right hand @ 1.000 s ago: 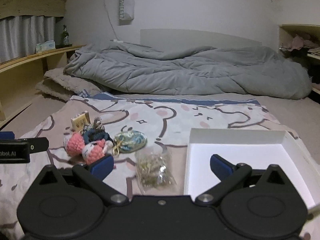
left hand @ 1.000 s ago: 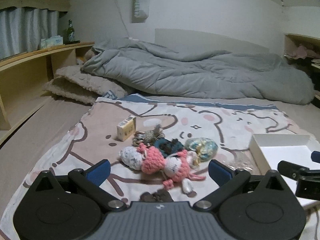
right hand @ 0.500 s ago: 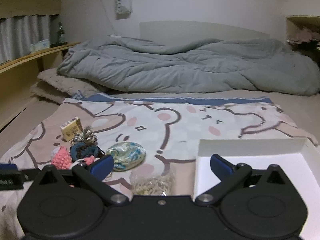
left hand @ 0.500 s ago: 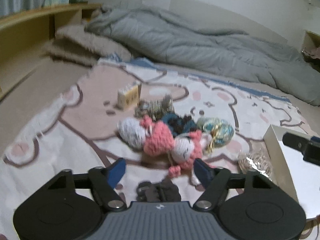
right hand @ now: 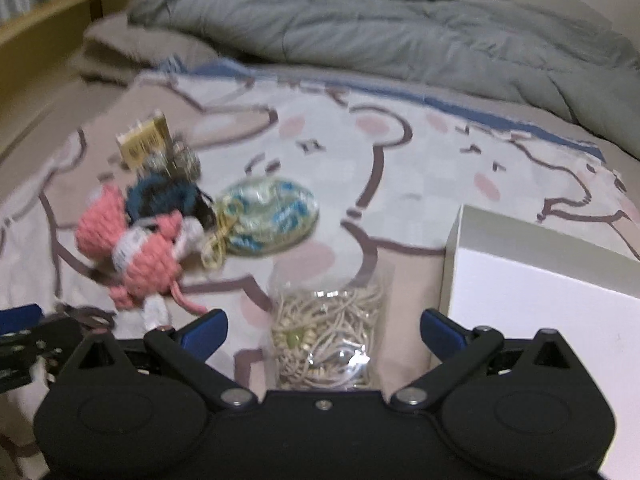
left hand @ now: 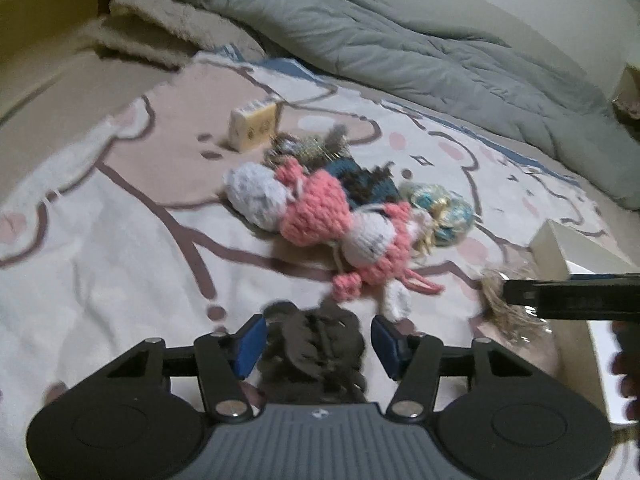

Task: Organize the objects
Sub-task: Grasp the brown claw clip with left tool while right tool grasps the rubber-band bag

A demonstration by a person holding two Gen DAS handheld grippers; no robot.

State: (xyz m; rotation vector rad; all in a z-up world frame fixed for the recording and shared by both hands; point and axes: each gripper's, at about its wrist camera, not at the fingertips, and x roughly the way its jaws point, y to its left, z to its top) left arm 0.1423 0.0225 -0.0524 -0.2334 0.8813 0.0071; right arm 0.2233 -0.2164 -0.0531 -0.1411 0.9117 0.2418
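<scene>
Left gripper [left hand: 314, 346] is low over the cartoon-print blanket [left hand: 120, 248], jaws spread apart either side of a dark brown fuzzy bundle [left hand: 316, 344] that sits right between the blue pads [left hand: 250, 340]. The pads look apart from it, though blur makes contact hard to call. Just beyond lies the heap: a pink and white crocheted toy [left hand: 320, 216] at the front, a teal knitted piece [left hand: 360, 184] behind it, a blue-green patterned pouch [left hand: 444, 210] to its right, and a small cream box [left hand: 254, 124] further back beside a tangle of metallic trinkets [left hand: 312, 148].

Over to the right gripper [right hand: 322, 330]: jaws released wide, hanging above a clear bag of beige cord [right hand: 330, 336] that lies between the fingers without being touched. The white open box [right hand: 540, 304] sits just beside that bag on its right. In the right view the left gripper's edge shows at far left, near the crocheted toy.

Behind everything, a rumpled grey duvet [right hand: 380, 28] covers the far end of the bed.
</scene>
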